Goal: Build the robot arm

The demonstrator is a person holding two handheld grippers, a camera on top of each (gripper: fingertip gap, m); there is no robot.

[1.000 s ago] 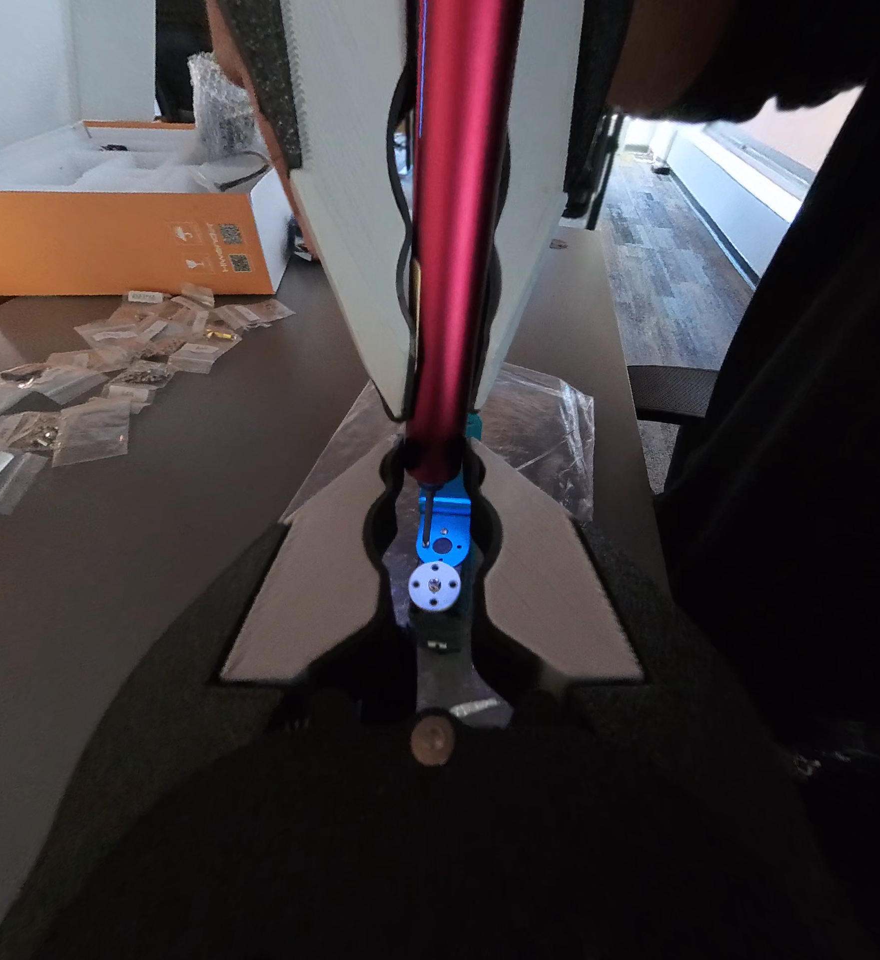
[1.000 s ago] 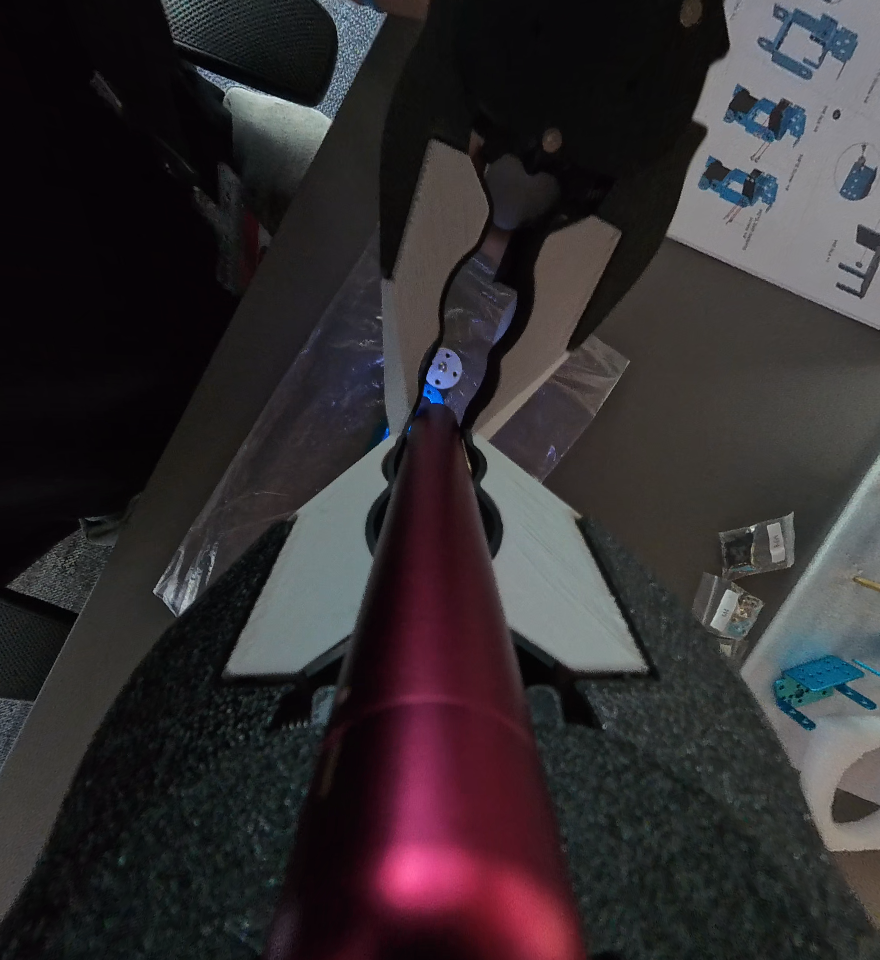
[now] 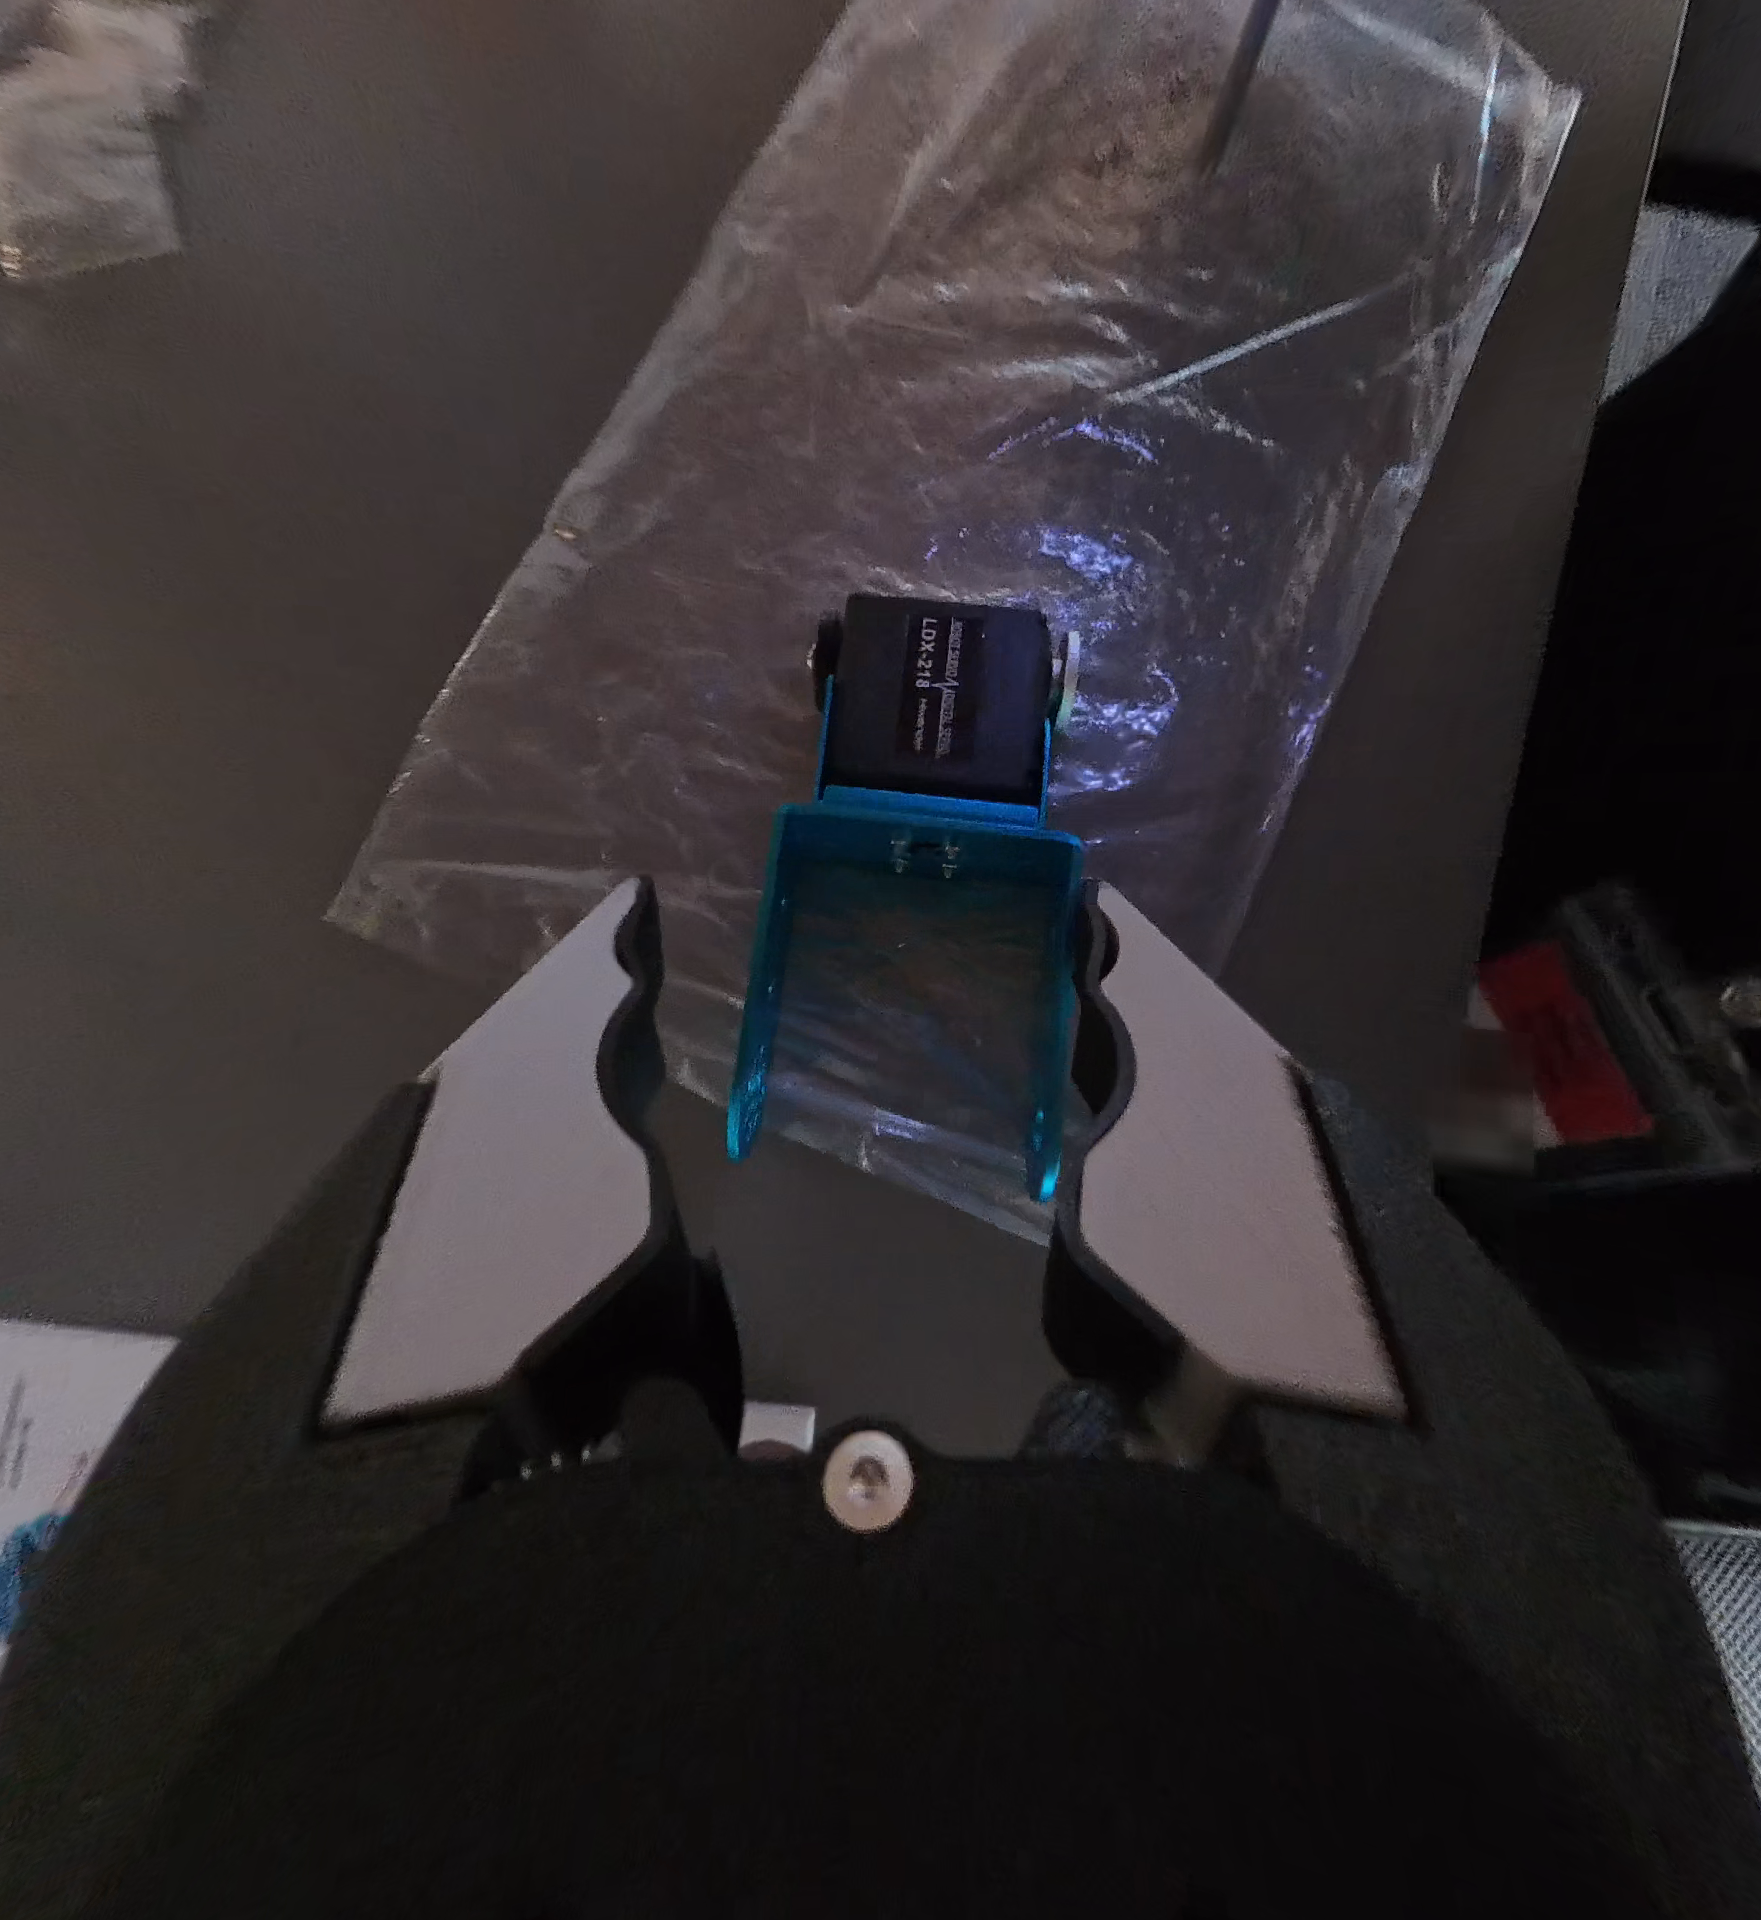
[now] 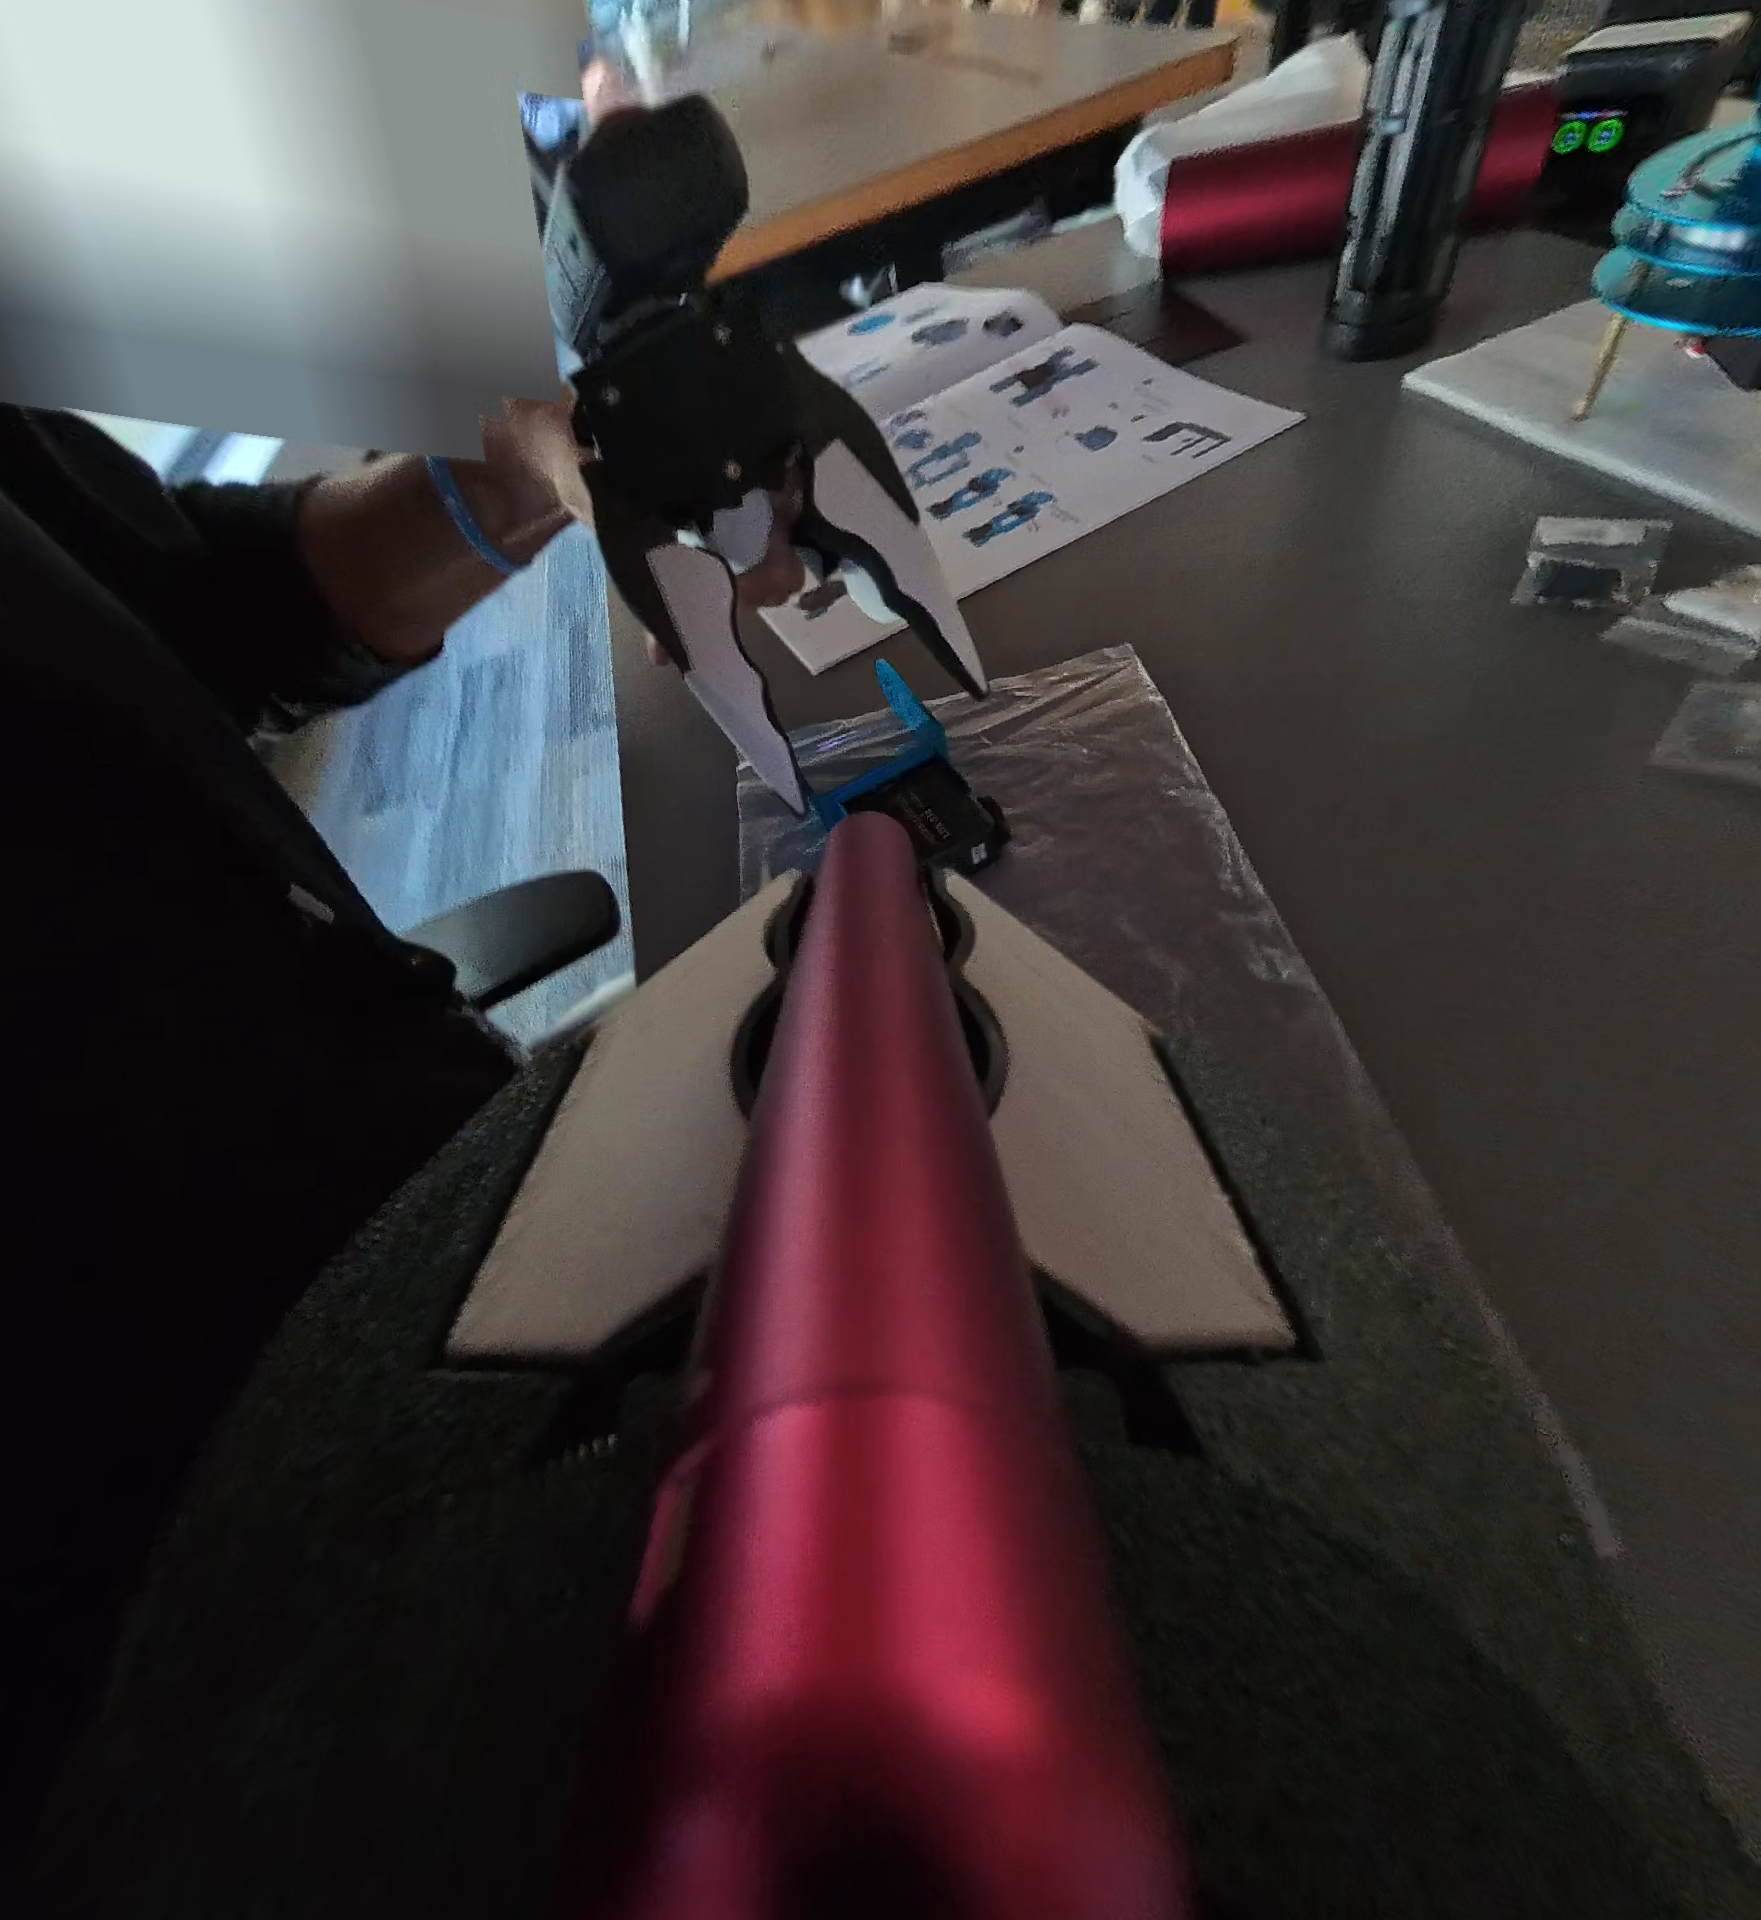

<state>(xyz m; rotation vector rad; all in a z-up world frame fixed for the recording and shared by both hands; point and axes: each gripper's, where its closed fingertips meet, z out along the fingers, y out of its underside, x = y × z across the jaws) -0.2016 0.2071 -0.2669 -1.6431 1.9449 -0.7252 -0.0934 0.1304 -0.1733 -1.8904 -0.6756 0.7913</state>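
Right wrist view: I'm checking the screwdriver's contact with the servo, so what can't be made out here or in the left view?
- Screwdriver tip: right view, hidden by its own red barrel over the servo.
- Screwdriver: left view, only a thin shaft cut off at the top edge.
- Bracket contact with the left gripper fingers: left view, too dark.
- Booklet and small bags: right view, blurred.

The red tool [image 4: 886, 1351] hides its own tip and the right claw's gap.

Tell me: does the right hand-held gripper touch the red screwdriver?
Touching. The right wrist view shows the right hand-held gripper shut around the red screwdriver.
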